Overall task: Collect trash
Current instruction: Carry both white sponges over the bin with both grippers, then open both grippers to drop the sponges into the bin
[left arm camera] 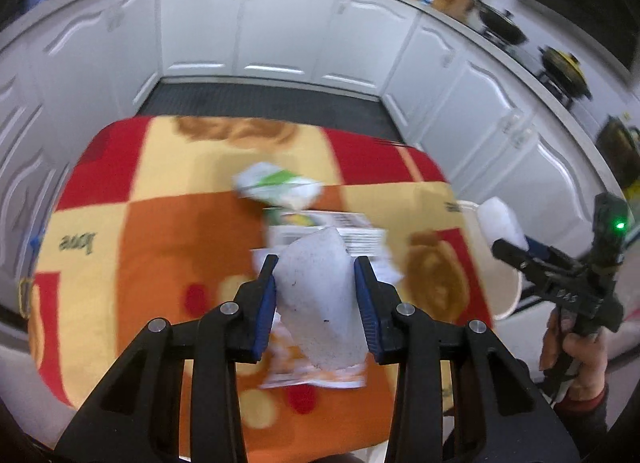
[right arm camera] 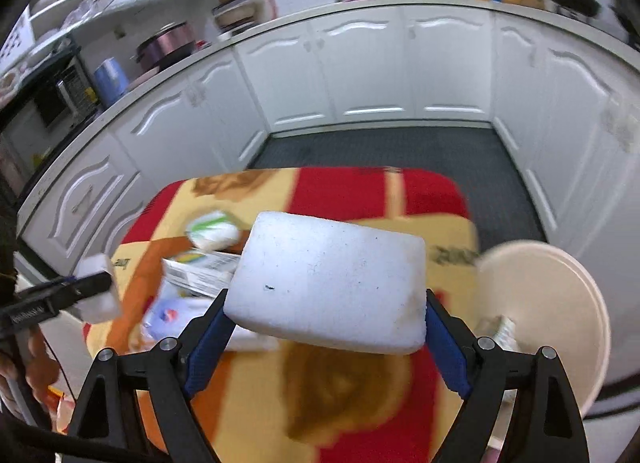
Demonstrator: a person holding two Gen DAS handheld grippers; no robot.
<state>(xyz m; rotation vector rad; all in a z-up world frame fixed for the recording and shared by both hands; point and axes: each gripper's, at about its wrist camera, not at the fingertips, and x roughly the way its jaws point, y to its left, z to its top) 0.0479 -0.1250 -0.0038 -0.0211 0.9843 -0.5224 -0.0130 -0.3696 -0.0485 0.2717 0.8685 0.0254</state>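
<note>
Between each gripper's jaws, one foam piece (left arm camera: 320, 299) (right arm camera: 328, 283).

Left tool (left arm camera: 316, 269) clamped on a white foam piece (left arm camera: 320, 303) above the patterned counter (left arm camera: 160, 243); right tool (left arm camera: 516, 247) at right grips a white block (left arm camera: 500, 221)

2 white foam pieces are off the worktop. The wedge-shaped foam piece (left arm camera: 320, 303), speckled with dark flecks, is pinched upright in the left claw (left arm camera: 316, 275). The rectangular foam block (right arm camera: 332, 283), lightly stained at 1 corner, sits flat across the right claw (right arm camera: 326, 327). Left on the worktop (left arm camera: 160, 247) are a crumpled green-and-white wrapper (left arm camera: 280, 187), printed cartons (left arm camera: 332, 227) and torn paper. A cream bin (right arm camera: 560, 303) stands beside the worktop.
</note>
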